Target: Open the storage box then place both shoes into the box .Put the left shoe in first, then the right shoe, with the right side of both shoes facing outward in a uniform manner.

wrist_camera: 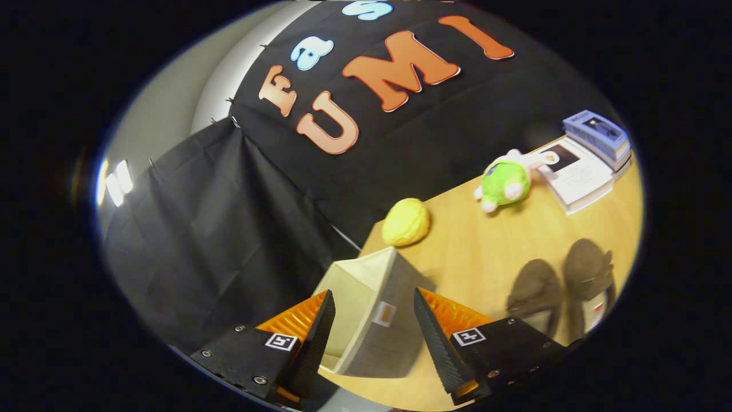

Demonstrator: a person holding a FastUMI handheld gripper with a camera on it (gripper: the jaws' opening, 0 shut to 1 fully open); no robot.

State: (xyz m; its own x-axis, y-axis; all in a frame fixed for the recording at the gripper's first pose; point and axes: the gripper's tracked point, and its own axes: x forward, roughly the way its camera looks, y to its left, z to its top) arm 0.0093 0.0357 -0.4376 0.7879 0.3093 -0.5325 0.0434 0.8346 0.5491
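The box (372, 312) sits at the near corner of the wooden table (486, 246), a pale grey fabric storage cube seen from above and at a tilt, its open top showing a light inner lining and one outer face carrying a small orange tag. The gripper (372, 332) hangs over the box with its jaws apart, the two black serrated fingers (317, 337) standing on either side of the box's front face without pressing on it; whether either finger brushes the fabric cannot be told. Orange panels back each finger, and a small square marker shows on each black mount. Beside the box, off to the side of the right finger, the two shoes (563, 289) lie next to each other on the table, dark brown slip-ons with their toes pointing away from the gripper; the one farther from the box shows a pale insole. Just beyond the box, near the table's far edge, lies a round yellow toy (406, 221). Farther from the box, past the shoes, a green and white plush (506, 182) lies on its side, and beyond it a white book (577, 174) rests flat with a blue carton (597, 134) at its far side. Behind the box and the table hangs black cloth (217, 229), with a pale wall (171, 109) above.
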